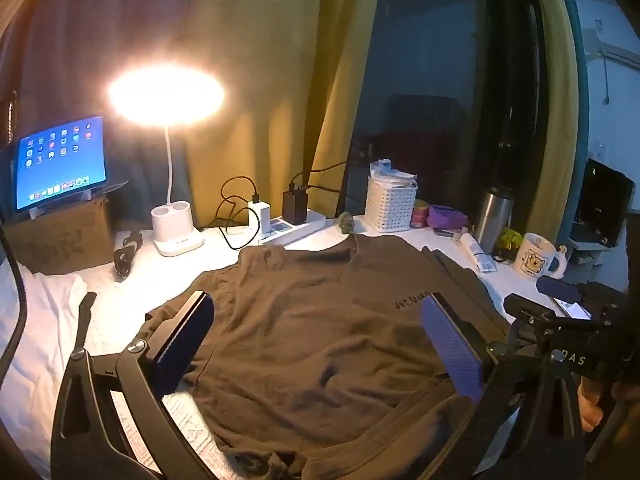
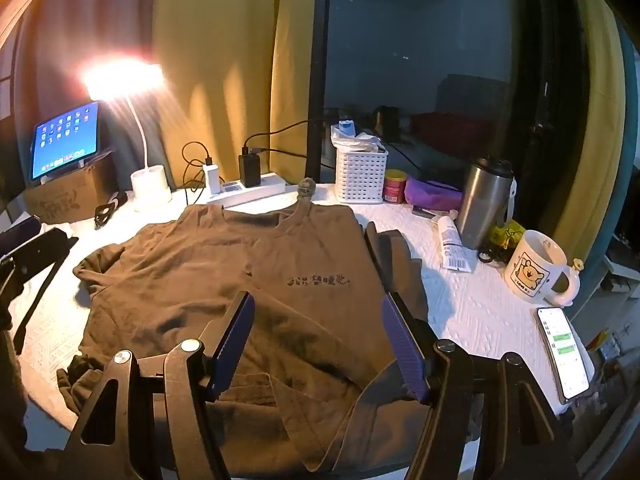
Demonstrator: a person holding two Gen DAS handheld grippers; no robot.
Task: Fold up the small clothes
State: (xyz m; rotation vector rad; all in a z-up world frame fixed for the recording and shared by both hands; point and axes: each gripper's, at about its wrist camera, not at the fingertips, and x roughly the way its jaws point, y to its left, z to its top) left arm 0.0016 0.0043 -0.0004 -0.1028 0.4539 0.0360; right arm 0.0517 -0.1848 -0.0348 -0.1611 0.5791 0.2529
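A brown T-shirt (image 1: 320, 320) (image 2: 240, 280) lies spread on the white table cover (image 2: 472, 308), its collar at the far side and dark lettering (image 2: 318, 280) on the chest. Its near hem is rumpled and partly turned up. My left gripper (image 1: 316, 300) hovers over the shirt's lower left part, jaws wide open with only flat cloth below them. Over the lower right part, my right gripper (image 2: 318, 298) stands open, with no cloth pinched between its blue pads (image 2: 400, 344). Each gripper shows at the edge of the other's view: the right gripper (image 1: 560, 320), the left gripper (image 2: 32, 248).
Along the back stand a lit desk lamp (image 1: 172, 224), a tablet (image 1: 60, 160) on a cardboard box, a power strip (image 2: 248, 192) with chargers, a white basket (image 2: 360, 176) and a steel tumbler (image 2: 484, 200). On the right are a tube (image 2: 452, 240), a mug (image 2: 536, 268) and a phone (image 2: 564, 352).
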